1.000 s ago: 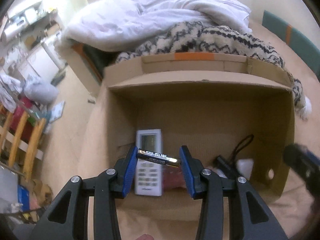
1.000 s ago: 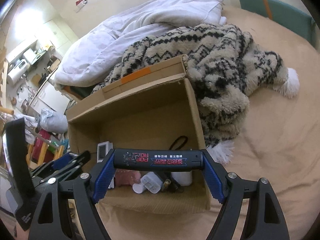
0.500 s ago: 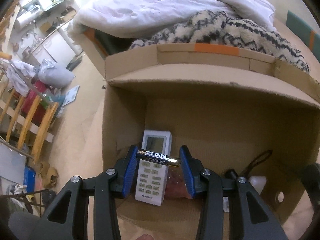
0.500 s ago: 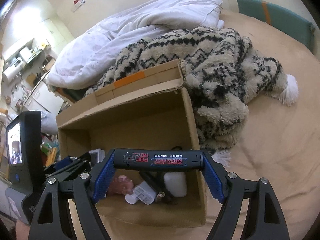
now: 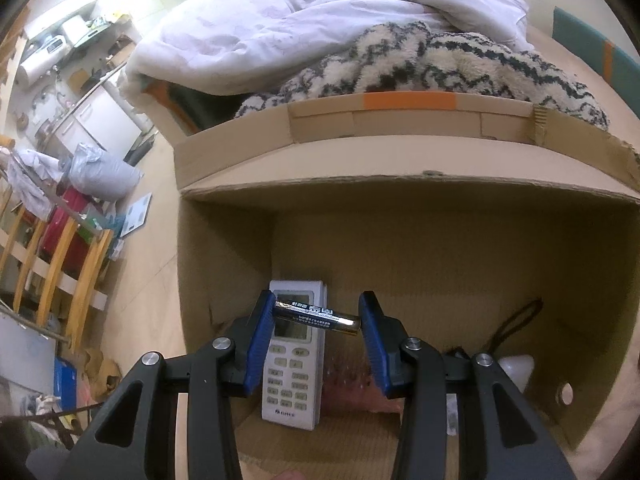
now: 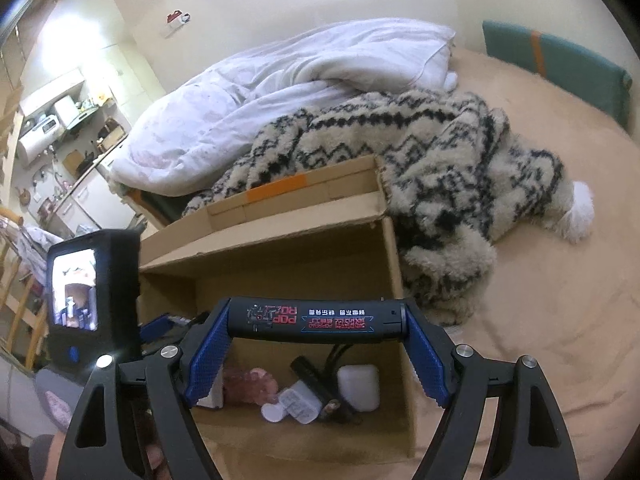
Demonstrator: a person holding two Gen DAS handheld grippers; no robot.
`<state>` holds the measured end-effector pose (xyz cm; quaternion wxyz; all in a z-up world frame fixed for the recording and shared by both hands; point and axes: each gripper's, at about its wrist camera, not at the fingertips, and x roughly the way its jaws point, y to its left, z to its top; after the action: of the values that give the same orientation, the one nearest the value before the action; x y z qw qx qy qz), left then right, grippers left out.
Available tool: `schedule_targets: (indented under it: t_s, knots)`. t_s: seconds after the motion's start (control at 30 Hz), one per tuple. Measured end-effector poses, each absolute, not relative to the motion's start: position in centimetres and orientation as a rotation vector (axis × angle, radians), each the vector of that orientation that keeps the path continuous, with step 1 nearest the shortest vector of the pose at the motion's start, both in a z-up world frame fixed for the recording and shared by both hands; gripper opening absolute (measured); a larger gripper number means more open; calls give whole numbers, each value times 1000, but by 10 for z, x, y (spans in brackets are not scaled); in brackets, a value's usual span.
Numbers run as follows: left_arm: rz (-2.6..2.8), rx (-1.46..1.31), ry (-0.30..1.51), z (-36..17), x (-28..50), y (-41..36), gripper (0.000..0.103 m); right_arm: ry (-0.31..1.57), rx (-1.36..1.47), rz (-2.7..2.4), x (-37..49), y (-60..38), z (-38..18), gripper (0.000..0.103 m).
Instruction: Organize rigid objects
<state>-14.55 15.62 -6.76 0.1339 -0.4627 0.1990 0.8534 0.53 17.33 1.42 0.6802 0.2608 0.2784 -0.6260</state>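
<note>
Left gripper (image 5: 318,318) clamped on a black-and-gold AA battery (image 5: 318,317), held crosswise between the blue pads (image 5: 258,344), gold end tipped a little lower toward 3 o'clock. Hovering above the open cardboard box (image 5: 224,264), over its 9 o'clock side. Directly beneath the battery, a white Gree remote control (image 5: 294,376) lying flat on the box floor, screen end toward 12 o'clock. Just beside the remote at 3 o'clock, something pinkish (image 5: 352,384), blurred and partly hidden by the finger. Farther toward 4 o'clock, a black cord loop (image 5: 516,320) and a white rounded item (image 5: 518,366) against the box wall. Beyond the box at 12 o'clock, a patterned fleece blanket (image 5: 460,68) and a white duvet (image 5: 320,24).

Right gripper (image 6: 318,320) closed on a black cylinder with red and white printing (image 6: 318,319), gripped end to end and lying level between the pads. Poised above the near edge of the same box (image 6: 280,252). Below it, at 6 o'clock on the box floor: a pink object (image 6: 250,384), a small white plastic piece (image 6: 296,402), a black stick-shaped item (image 6: 310,376), and a white earbud-style case (image 6: 358,386), all close together, some touching. At 9 o'clock, the back of the left gripper's camera unit (image 6: 94,296), its small screen lit. At 2 o'clock, the fleece blanket (image 6: 440,168) touching the box's far corner, spread on a beige bedsheet (image 6: 560,320).
</note>
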Motion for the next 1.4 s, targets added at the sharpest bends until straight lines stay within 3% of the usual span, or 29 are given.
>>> schedule_targets:
  t_s: [0.2,0.23,0.27,0.33,0.43,0.93,1.13,1.4]
  knots:
    - [2468,-1390,564,-78,-154,154,41,626,694,-1355,0,165,0,85]
    - [2461,-1399,566,-79,-154,154,54,621,699,-1357,-1,165,0,85]
    - [2451,-1408,568,-80,-155,154,77,616,706,-1355,-2,164,0,85]
    - [2454,-1388,567,-78,-154,152,84,608,721,-1349,-4,163,-2,86]
    - [2537,-1455,499,-75,-152,151,85,583,719,-1335,-5,164,1,103]
    - [2554,-1362,269,-34,-119,94,85,616,531,-1366,12,188,15,103]
    - [2551,-1288,207,-19,-99,60,86,497,463,-1315,21,214,27,103]
    - [2627,-1302,145,-6,-77,16,86,570,365,-1290,44,255,21,103]
